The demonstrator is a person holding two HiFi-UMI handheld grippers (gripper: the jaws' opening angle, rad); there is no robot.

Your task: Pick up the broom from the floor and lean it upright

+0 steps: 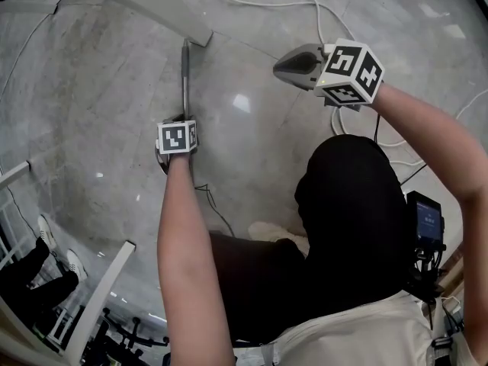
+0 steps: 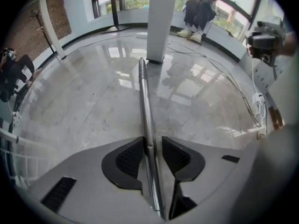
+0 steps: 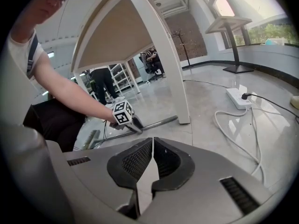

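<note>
The broom [image 1: 184,82] lies flat on the pale, glossy stone floor [image 1: 252,151]. Its handle is a slim silver metal tube. In the head view the handle runs from under the left tool toward 12 o'clock, and its far end lies close to the foot of a white post [image 1: 200,35].

The left tool [image 2: 153,141] points steeply down over the handle. Its jaws stand apart and straddle the tube, with a slim gap showing on the right side, so the pads do not press on it. The right tool [image 3: 152,140] is held up in the air at about 2 o'clock from the left one, well apart from the broom. Its jaws are together with nothing between them.

Only the right gripper view shows the brush head [image 3: 91,139], a dark bristled block at the handle's 9 o'clock end, beside the person's dark trousers. That view also shows a white power strip [image 3: 237,97] at 3 o'clock. The left gripper view alone shows the tube's bright reflections along its whole length, and it shows a person sitting [image 2: 198,8] by the window at 1 o'clock. The head view hides the brush head behind the arm and body.
</note>
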